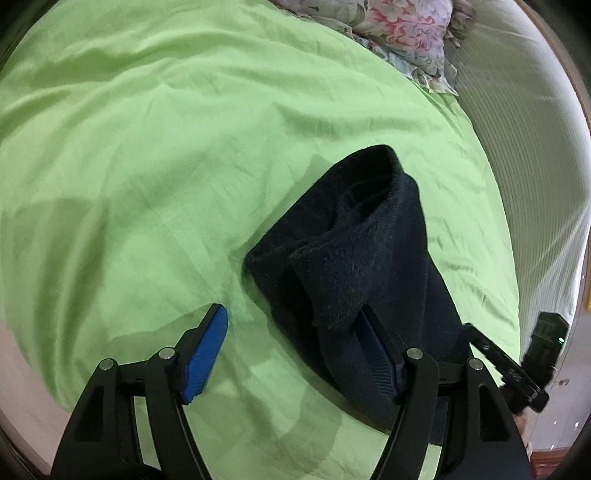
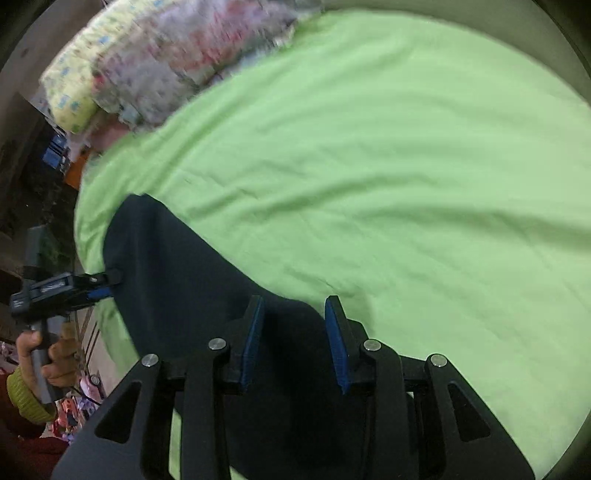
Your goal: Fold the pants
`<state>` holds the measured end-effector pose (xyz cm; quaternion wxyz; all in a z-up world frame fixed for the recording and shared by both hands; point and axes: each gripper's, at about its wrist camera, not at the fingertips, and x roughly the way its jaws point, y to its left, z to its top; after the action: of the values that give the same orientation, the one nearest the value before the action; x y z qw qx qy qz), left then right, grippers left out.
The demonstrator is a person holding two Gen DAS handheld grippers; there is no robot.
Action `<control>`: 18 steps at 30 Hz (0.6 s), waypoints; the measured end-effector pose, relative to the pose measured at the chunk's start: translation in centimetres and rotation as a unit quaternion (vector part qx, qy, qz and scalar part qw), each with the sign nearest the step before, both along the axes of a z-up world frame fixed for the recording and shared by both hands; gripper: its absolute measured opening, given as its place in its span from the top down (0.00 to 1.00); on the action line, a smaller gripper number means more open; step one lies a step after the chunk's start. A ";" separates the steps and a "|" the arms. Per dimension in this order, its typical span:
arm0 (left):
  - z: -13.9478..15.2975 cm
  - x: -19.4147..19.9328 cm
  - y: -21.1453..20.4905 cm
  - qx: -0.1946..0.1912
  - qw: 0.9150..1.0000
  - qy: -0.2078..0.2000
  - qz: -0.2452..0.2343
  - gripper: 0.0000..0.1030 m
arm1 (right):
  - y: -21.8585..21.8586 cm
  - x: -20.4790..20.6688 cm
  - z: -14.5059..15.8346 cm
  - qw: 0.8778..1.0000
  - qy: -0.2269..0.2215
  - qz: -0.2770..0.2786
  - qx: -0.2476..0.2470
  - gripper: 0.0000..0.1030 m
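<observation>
Dark pants [image 1: 354, 266] lie folded on the green sheet [image 1: 147, 166], near its edge. My left gripper [image 1: 291, 332] stands wide, one pad under a fold. Right gripper [image 2: 295, 328] half-open over the pants, pads gripping nothing.

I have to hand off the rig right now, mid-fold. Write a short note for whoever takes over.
Left gripper: jaws wide open, nothing clamped; a fold of the pants drapes over one pad.
Right gripper: jaws partly open over the pants' edge, not visibly pinching it.
Pants: dark, lying on the green sheet near the bed's edge, already doubled over but bunched and uneven at the left gripper's end. Floral pillows sit at the head of the bed.
Done: at least one fold appears laid.
Left: probably flatten the bunched end, then finish and square the fold.
</observation>
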<state>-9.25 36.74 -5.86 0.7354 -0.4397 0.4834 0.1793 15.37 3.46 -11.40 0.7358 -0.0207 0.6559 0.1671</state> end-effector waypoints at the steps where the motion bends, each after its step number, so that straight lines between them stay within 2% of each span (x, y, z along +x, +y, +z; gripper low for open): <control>1: -0.1 0.1 0.0 0.002 1.000 -0.001 0.000 0.30 | -0.1 0.2 -0.4 1.000 0.002 0.002 -0.001 0.65; 5: 0.1 1.5 -0.3 0.022 1.000 -0.003 -0.009 0.30 | 0.4 0.4 -1.8 1.000 0.016 -0.008 0.012 0.65; 8: 0.2 2.1 -0.4 0.036 0.999 -0.005 -0.009 0.32 | 1.4 0.1 -1.8 1.000 0.020 0.015 0.001 0.67; 9: 0.3 2.4 -0.6 0.041 0.999 -0.006 -0.009 0.35 | 1.3 0.1 -1.7 1.000 0.021 0.018 0.004 0.71; 11: 0.5 2.8 -0.9 0.056 0.998 -0.006 -0.016 0.52 | 1.2 -0.2 -1.4 1.000 0.012 0.025 0.002 0.80; 12: 0.6 3.0 -1.0 0.058 0.998 -0.008 -0.021 0.57 | 1.2 -0.4 -1.0 1.000 -0.001 0.028 -0.001 0.82; 13: 0.9 3.1 -1.0 0.057 0.998 -0.013 -0.023 0.68 | 1.4 -0.6 -0.6 1.000 -0.009 0.029 -0.002 0.83; 14: 1.5 3.0 -0.9 0.058 0.998 -0.022 -0.024 0.75 | 1.5 -0.8 0.0 0.999 -0.022 0.033 -0.006 0.84; 18: 4.6 2.4 -0.6 0.079 0.994 -0.073 -0.037 0.79 | 2.2 -0.8 2.7 0.996 -0.075 0.045 -0.024 0.86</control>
<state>-6.88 36.15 -1.29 0.8072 -0.3739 0.4288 0.1573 14.56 5.66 -8.74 0.7741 -0.0807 0.6008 0.1825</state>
